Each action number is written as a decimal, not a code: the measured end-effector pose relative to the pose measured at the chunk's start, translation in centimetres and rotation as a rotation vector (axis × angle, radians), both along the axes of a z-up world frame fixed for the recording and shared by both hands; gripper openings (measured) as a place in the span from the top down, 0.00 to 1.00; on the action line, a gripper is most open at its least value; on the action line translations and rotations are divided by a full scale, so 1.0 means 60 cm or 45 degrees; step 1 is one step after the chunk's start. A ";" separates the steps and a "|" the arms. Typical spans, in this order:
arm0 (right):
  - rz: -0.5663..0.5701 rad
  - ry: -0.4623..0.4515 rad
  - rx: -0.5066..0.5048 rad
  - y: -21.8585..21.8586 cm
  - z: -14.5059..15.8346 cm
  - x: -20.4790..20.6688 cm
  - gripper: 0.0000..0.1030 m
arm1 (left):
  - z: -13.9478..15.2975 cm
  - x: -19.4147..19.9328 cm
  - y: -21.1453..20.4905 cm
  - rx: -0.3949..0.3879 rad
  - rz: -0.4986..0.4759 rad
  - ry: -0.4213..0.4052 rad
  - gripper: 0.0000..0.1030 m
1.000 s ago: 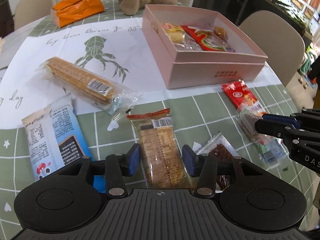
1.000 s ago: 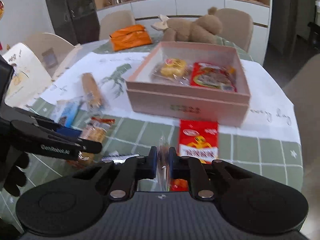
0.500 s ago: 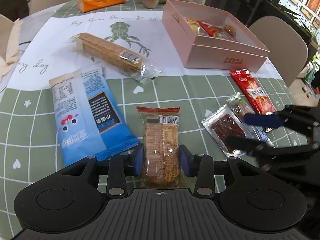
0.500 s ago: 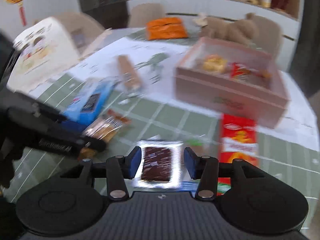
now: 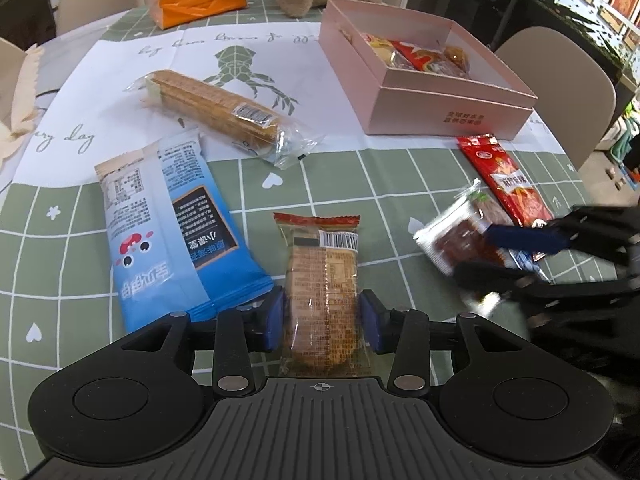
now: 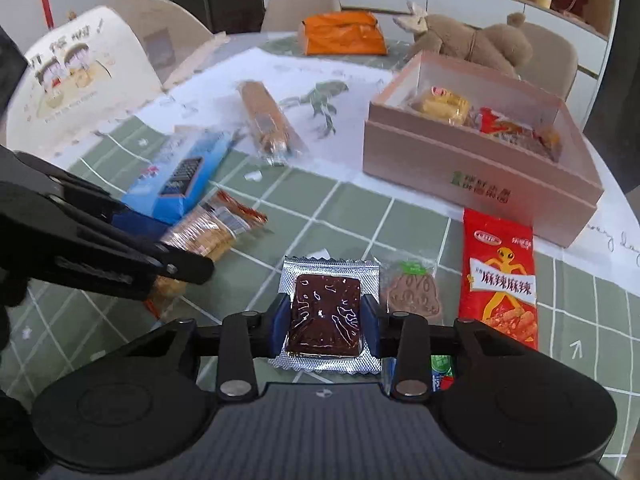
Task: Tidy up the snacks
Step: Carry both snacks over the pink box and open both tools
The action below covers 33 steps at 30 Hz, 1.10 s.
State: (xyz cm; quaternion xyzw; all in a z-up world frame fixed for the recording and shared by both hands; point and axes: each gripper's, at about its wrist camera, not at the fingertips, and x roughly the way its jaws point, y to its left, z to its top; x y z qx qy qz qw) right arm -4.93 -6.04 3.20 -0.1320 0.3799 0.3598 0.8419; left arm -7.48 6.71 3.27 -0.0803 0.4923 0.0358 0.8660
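Jaws straddle a packet on each side, left opening, right closing

Left gripper (image 5: 322,318) has the clear-wrapped cracker packet (image 5: 322,292) between its pads with slight gaps, at 6 o'clock of the table; right gripper (image 6: 325,322) brackets the foil-edged dark jerky packet (image 6: 325,314), pads at its sides. Both look light, crinkly and slippery; crackers likely brittle, so grip mid-body, gently. Pink box (image 5: 448,114) sits at 1 o'clock
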 end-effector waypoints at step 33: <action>-0.401 -0.364 0.340 -0.137 0.279 0.201 0.36 | 0.226 0.237 0.106 -0.303 0.064 -0.443 0.58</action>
